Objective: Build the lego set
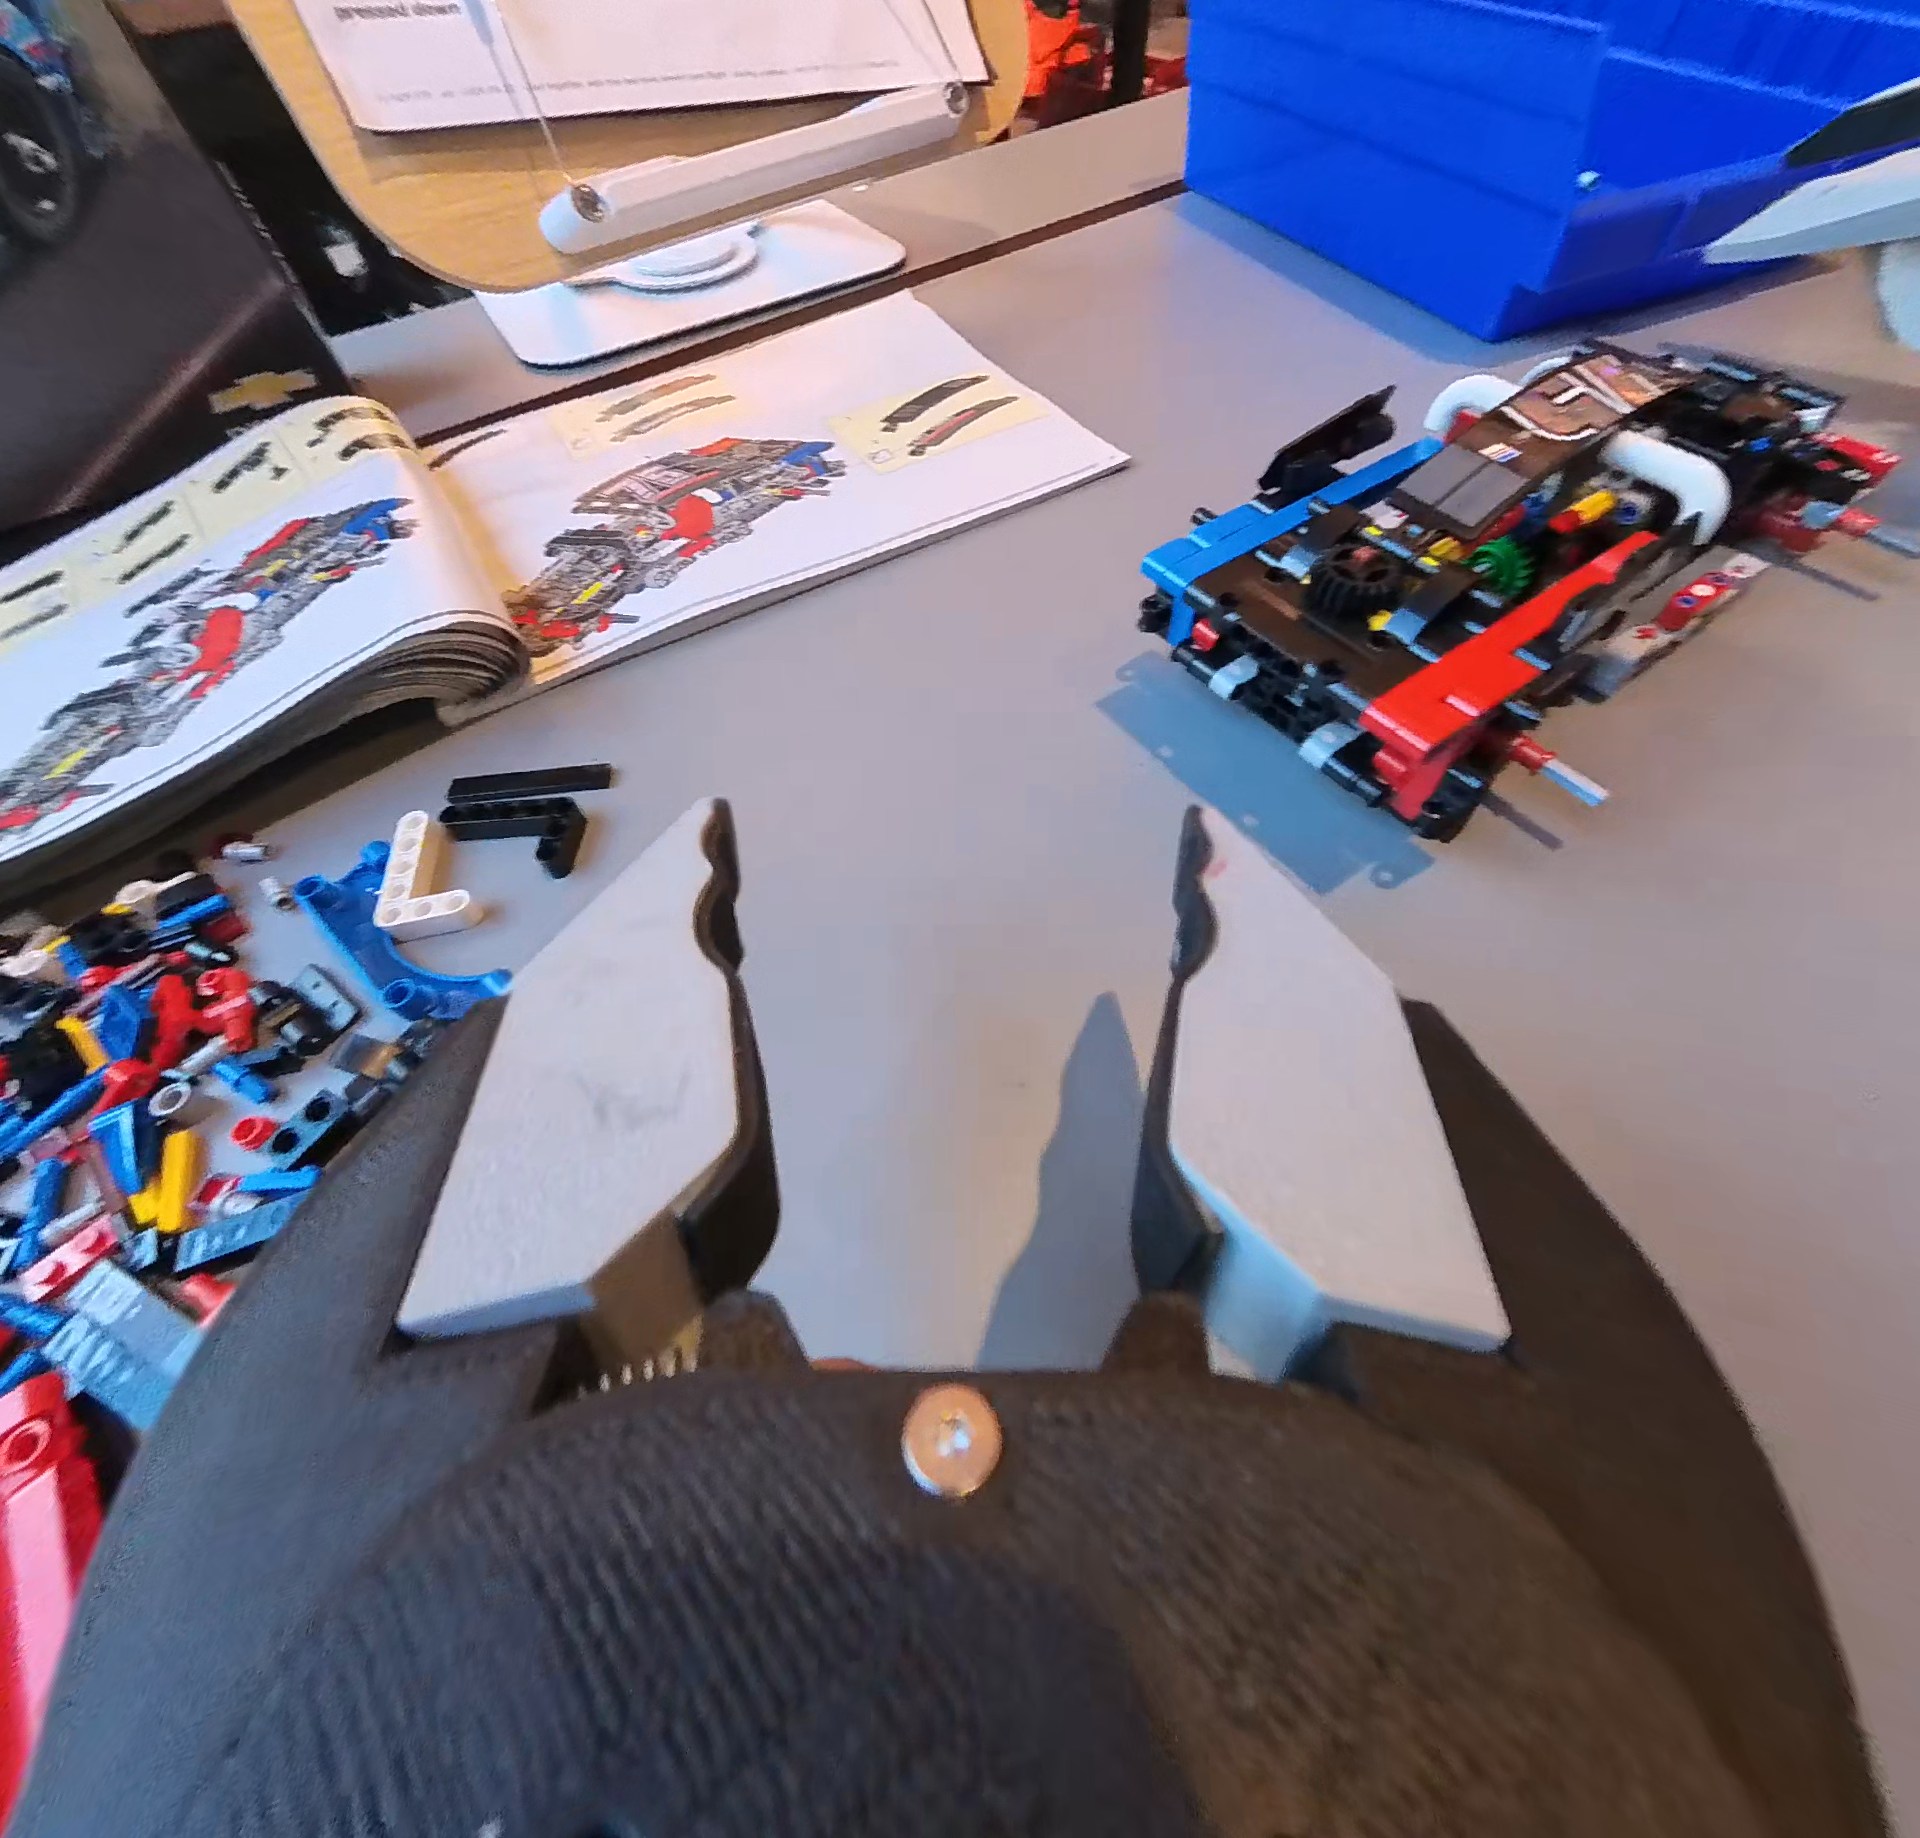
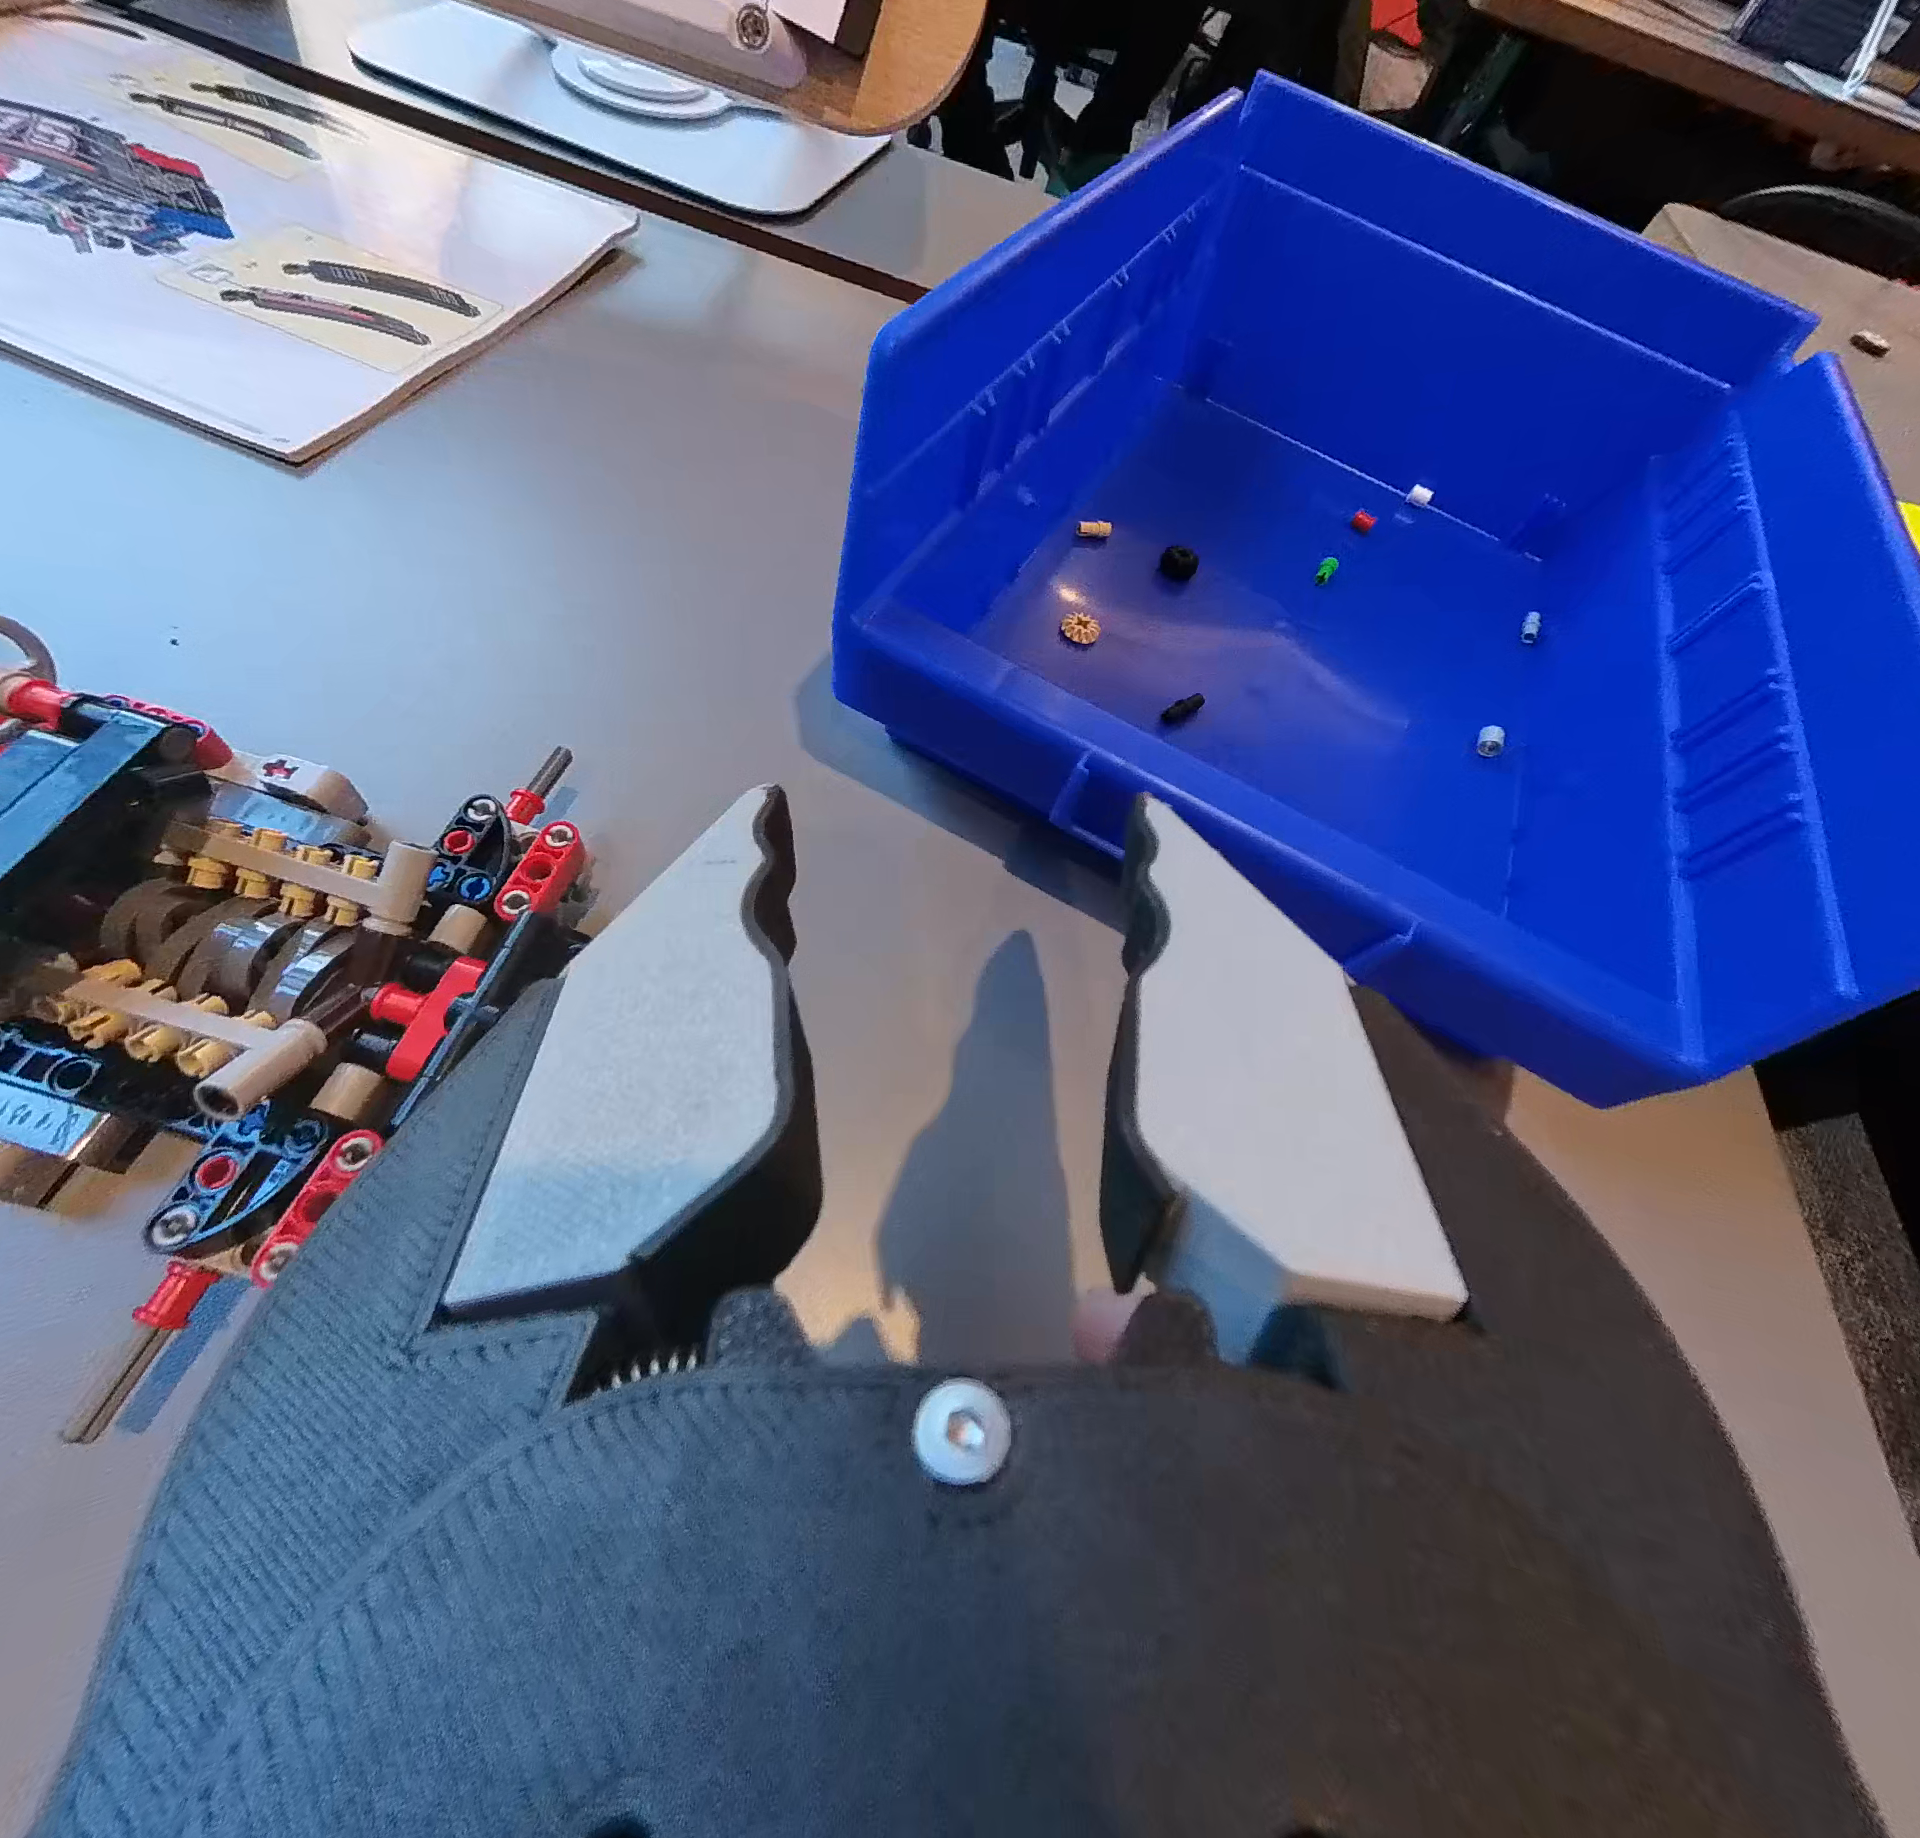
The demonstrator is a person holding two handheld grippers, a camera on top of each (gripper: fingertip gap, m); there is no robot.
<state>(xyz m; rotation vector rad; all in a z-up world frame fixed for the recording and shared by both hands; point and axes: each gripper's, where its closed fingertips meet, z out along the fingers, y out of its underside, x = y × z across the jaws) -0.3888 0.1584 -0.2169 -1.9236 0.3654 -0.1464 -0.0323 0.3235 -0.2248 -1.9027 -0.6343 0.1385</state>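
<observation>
Build looks roughly mid-way, judging by what's on the grey tabletop (image 1: 935,708). The part-built lego car chassis, black frame w/ blue side panel, red side panel and white curved pieces (image 1: 1507,583), sits on the table fwd-right of the left gripper (image 1: 956,853); no wheels visible on it, bare axle ends stick out, gears and inner works exposed, so bodywork and wheels prob still to go. In the right wrist view the same model's engine section w/ tan pins and red connectors shows at left, just beside the right gripper (image 2: 956,853). Lots left: a big loose pile of small blue, red, black and yellow pieces (image 1: 135,1082) lies left of the left gripper, w/ a white L-shaped beam (image 1: 426,879), blue arch piece (image 1: 405,947) and black L-shaped beam (image 1: 520,817) set apart near it. The open instruction booklet w/ colour diagrams (image 1: 520,541) is spread well into its pages. The blue plastic bin (image 2: 1766,853) holds only a few tiny bits, incl. a tan gear (image 2: 1081,628). Both grippers empty, jaws spread wide, hovering over bare table; neither touches a part.
</observation>
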